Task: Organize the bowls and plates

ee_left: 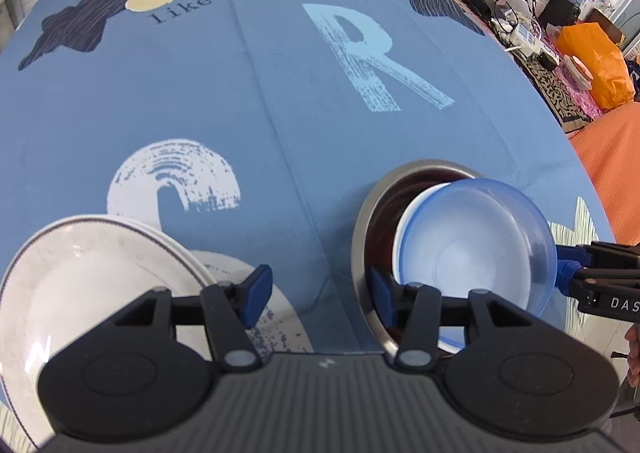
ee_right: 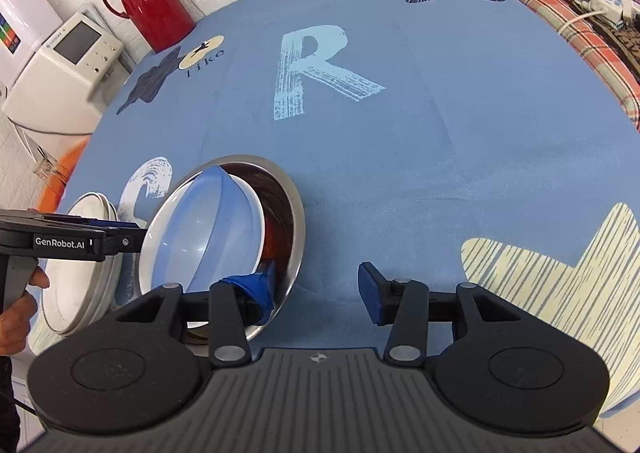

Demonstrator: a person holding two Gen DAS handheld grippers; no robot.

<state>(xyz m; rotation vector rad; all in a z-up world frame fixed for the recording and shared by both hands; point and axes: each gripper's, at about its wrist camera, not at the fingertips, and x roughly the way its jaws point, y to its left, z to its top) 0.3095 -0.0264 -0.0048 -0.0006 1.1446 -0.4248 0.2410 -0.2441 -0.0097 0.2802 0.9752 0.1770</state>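
Note:
A steel bowl [ee_left: 362, 237] sits on the blue tablecloth and holds a dark reddish bowl [ee_right: 276, 229], a white bowl [ee_left: 404, 229] and a tilted translucent blue bowl [ee_left: 476, 241]. A stack of white plates [ee_left: 80, 273] lies to its left. My left gripper [ee_left: 320, 297] is open, one finger over the plates and the other against the steel bowl's near wall. My right gripper [ee_right: 316, 289] is open too. Its left fingertip [ee_right: 256, 287] rests inside the steel bowl against the blue bowl's rim. The right gripper [ee_left: 568, 273] comes in from the right in the left wrist view.
A red thermos jug [ee_right: 154, 9] stands at the table's far left corner, beside a white appliance [ee_right: 64, 65]. Cluttered cables, boxes and an orange bag [ee_left: 596, 61] lie beyond the right edge. A hand [ee_right: 16, 313] holds the left gripper's handle.

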